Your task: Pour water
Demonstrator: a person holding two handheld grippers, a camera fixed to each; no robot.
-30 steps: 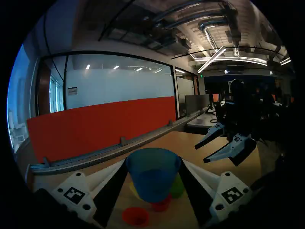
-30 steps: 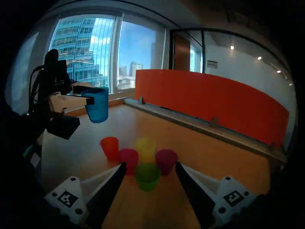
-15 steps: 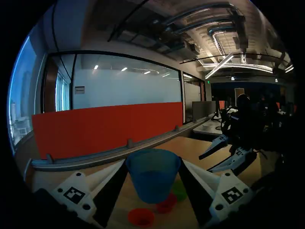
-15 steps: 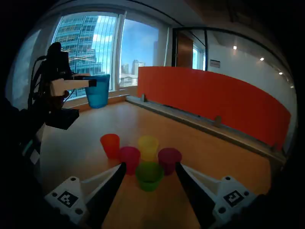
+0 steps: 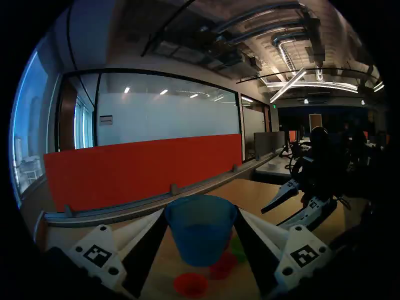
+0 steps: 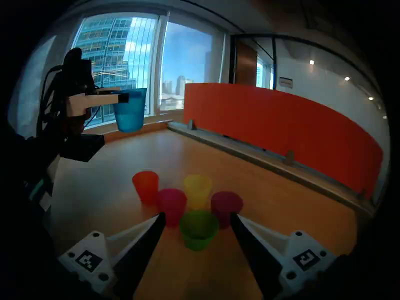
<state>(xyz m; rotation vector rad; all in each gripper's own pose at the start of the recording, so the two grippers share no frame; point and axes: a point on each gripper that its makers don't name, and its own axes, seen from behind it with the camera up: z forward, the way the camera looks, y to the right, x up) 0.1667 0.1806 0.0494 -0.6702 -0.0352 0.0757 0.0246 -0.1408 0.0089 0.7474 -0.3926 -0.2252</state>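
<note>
One blue cup, five small coloured cups and two hand-held grippers.

Translucent blue cup; orange cup, yellow cup, green cup; red-orange partition; wood-toned table

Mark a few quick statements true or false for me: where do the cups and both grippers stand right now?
1. The left gripper is shut on the blue cup. True.
2. The blue cup rests on the table. False: in the right gripper view it is held in the air, well above the tabletop.
3. The right gripper is shut on the green cup. False: its jaws stand open, and the green cup sits between the fingers with a gap on each side.
4. The yellow cup stands upright on the table just behind the green cup. True.
</note>
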